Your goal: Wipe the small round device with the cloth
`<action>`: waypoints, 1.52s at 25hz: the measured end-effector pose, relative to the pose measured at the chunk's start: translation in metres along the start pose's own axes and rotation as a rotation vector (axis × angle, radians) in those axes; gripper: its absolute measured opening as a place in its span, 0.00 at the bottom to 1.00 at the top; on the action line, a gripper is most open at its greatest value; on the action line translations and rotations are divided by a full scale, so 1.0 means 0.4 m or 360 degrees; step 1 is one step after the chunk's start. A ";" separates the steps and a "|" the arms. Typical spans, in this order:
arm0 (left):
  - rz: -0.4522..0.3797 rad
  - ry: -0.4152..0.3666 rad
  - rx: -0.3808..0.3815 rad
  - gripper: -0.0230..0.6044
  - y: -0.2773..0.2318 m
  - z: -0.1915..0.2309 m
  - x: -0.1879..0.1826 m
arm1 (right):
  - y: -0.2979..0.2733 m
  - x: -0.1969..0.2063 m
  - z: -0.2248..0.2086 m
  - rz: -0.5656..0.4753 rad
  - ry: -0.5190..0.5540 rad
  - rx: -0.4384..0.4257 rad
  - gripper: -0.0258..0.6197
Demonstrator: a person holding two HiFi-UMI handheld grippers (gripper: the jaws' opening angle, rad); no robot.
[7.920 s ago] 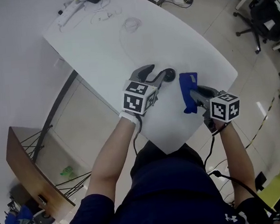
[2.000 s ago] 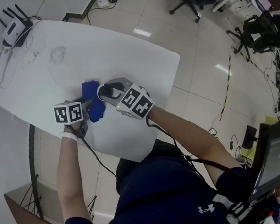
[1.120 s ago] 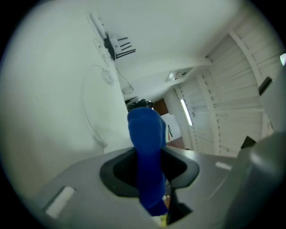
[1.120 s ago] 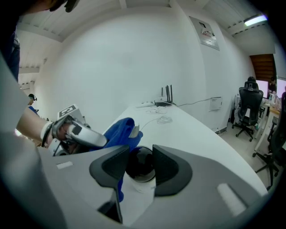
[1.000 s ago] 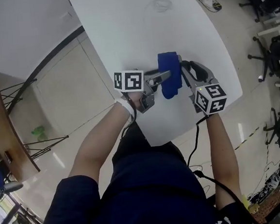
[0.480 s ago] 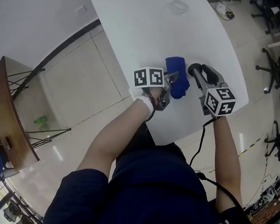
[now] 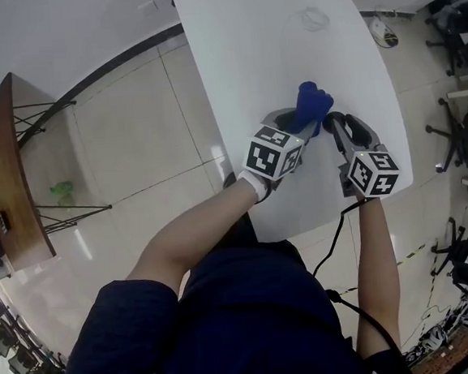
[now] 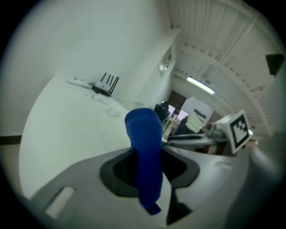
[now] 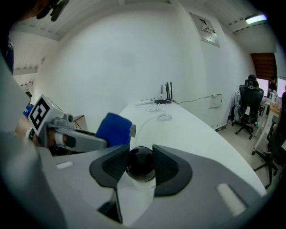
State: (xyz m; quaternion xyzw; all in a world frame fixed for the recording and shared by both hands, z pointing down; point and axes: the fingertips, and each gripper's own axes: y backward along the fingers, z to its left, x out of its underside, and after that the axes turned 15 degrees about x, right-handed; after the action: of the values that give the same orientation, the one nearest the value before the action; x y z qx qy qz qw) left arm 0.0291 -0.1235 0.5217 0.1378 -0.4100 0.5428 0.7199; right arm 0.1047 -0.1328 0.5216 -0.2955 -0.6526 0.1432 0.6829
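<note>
between wiping strokes, apparently. left claw (image 7: 294, 125) pinched partway shut on the blue cloth (image 8: 144, 134); right claw (image 7: 336, 124) clamped around the small round device (image 9: 140, 166) over the counter (image 7: 270, 40). cloth just left of the right claw's tips. next: press cloth onto the dome, rub, keeping grip firm.

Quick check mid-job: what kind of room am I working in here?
Probably an open office: swivel chairs on a tiled floor, and a router with cables at the white table's far end.
</note>
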 end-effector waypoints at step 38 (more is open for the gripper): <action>-0.0310 0.0666 -0.0005 0.25 -0.015 -0.063 0.048 | -0.002 0.002 0.007 -0.0026 -0.0038 -0.0001 0.29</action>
State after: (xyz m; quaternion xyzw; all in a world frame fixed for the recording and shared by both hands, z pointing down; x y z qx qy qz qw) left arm 0.0471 -0.0966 0.5216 0.0600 -0.2374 0.4870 0.8384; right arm 0.1017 -0.1323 0.5228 -0.2886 -0.6631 0.1408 0.6761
